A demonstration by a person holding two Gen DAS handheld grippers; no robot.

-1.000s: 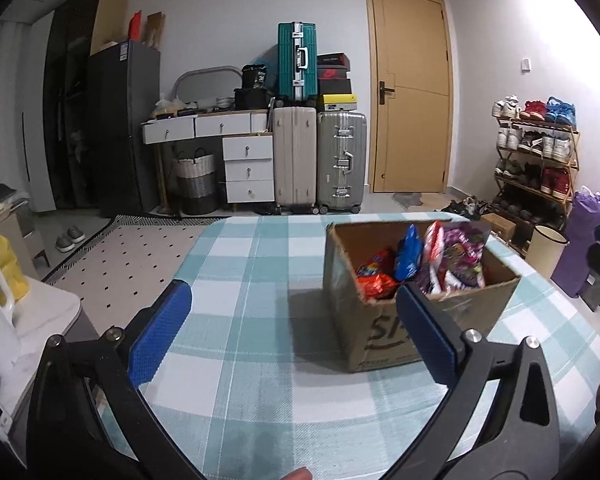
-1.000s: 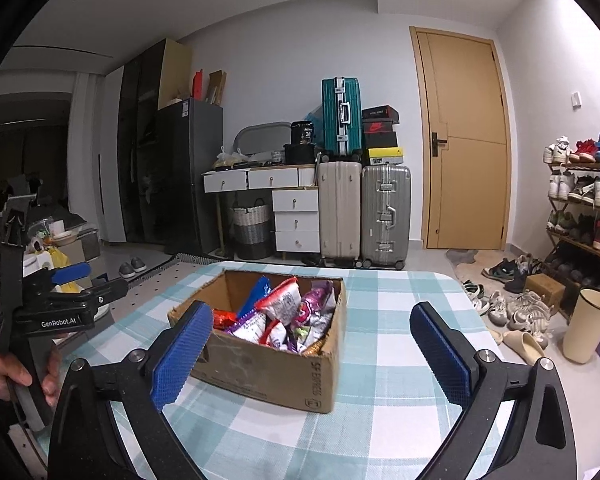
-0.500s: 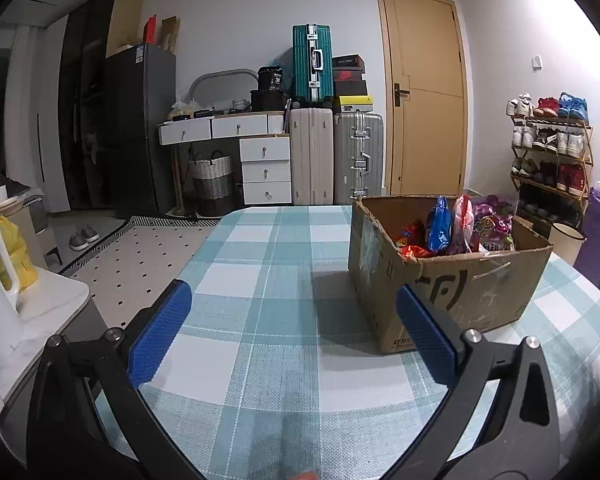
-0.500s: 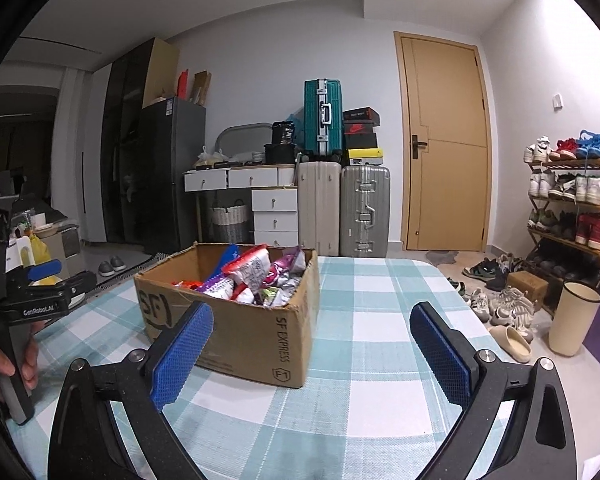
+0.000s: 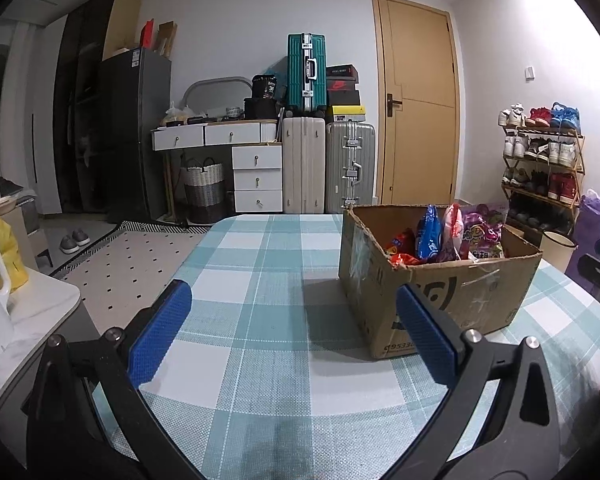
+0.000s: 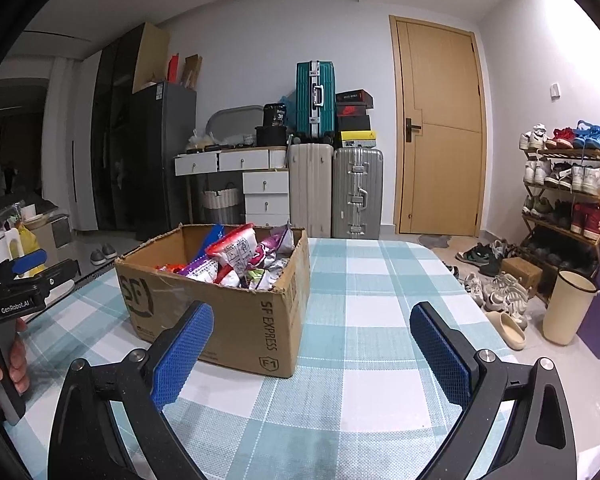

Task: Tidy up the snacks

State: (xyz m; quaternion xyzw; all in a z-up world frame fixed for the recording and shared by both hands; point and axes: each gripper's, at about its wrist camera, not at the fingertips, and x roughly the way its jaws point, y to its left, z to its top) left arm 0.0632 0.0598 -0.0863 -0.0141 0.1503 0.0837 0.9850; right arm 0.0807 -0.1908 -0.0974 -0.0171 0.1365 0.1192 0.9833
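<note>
From the left wrist, the left gripper (image 5: 290, 324) is hovering wide open and holding nothing, left of the cardboard box (image 5: 452, 296) sitting on the checked table (image 5: 260, 360). Snack packets (image 5: 448, 236) are standing inside the box.

From the right wrist, the right gripper (image 6: 312, 344) is gaping empty just before the box (image 6: 236, 312), with suitcases (image 6: 336, 192) and a door (image 6: 440, 132) standing beyond it.
</note>
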